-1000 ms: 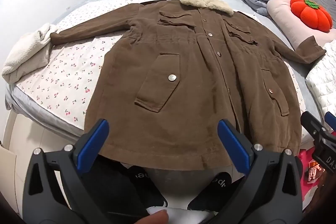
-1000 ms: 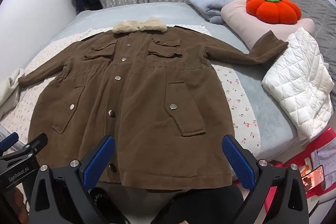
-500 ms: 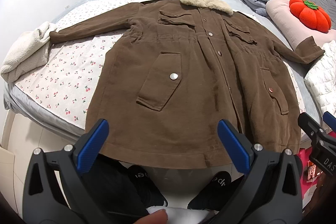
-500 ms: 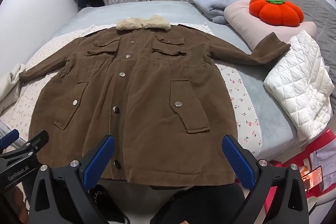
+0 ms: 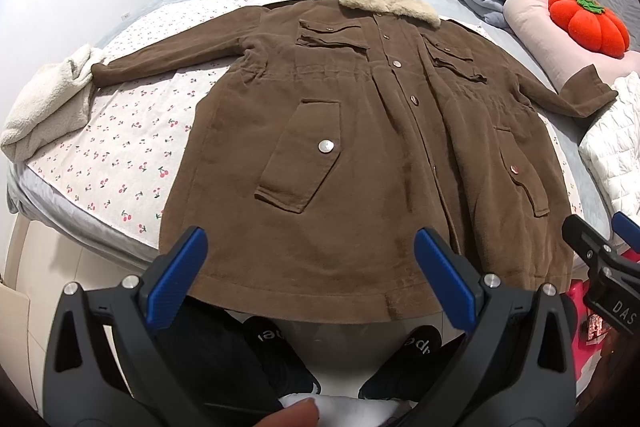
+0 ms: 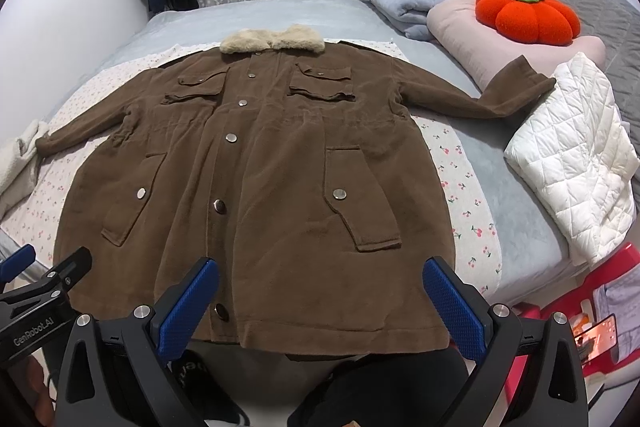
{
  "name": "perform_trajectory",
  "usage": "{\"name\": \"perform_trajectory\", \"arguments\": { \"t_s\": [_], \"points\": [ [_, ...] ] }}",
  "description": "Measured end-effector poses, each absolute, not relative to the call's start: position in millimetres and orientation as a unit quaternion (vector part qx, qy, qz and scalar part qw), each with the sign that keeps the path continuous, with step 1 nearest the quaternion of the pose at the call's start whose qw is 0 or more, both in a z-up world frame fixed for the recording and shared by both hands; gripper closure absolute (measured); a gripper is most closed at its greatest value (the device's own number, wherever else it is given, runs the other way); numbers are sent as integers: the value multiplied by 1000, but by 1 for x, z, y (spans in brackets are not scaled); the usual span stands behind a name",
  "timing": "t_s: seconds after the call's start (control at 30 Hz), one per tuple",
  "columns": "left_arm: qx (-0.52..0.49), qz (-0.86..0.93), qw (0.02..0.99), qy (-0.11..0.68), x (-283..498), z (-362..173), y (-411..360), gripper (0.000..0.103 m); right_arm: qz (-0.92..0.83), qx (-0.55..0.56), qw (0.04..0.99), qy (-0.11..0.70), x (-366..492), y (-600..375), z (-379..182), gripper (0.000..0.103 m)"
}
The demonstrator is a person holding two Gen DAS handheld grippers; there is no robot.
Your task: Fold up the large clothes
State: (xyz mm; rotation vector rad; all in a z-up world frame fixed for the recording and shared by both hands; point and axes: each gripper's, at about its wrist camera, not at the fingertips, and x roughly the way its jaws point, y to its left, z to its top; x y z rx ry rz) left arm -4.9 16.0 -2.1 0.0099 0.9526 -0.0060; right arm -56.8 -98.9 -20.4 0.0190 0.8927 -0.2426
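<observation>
A large brown coat (image 5: 360, 155) with a cream fur collar (image 5: 388, 3) lies flat, front up, on the bed, sleeves spread to both sides; it also shows in the right wrist view (image 6: 260, 187). Its hem hangs at the bed's near edge. My left gripper (image 5: 312, 275) is open and empty, just above the hem on the left half. My right gripper (image 6: 320, 307) is open and empty above the hem on the right half. The right gripper's tip shows in the left wrist view (image 5: 600, 259).
A cherry-print sheet (image 5: 120, 147) covers the bed under the coat. A cream fleece (image 5: 44, 103) lies at the left edge. A white quilted item (image 6: 580, 163), pink pillow, orange pumpkin cushion (image 6: 528, 15) and blue blanket lie on the right. A red stool (image 6: 600, 291) stands beside the bed.
Both grippers have moved slightly forward toward the coat's hem and stay open. The coat has not moved.
</observation>
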Motion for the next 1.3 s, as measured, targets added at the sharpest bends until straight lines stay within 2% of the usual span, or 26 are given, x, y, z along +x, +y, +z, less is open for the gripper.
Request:
{"name": "perform_trajectory", "arguments": {
  "t_s": [1.3],
  "points": [
    [4, -2, 889, 458, -5, -2, 14, 0, -118, 10, 893, 433, -56, -99, -24, 0]
  ]
}}
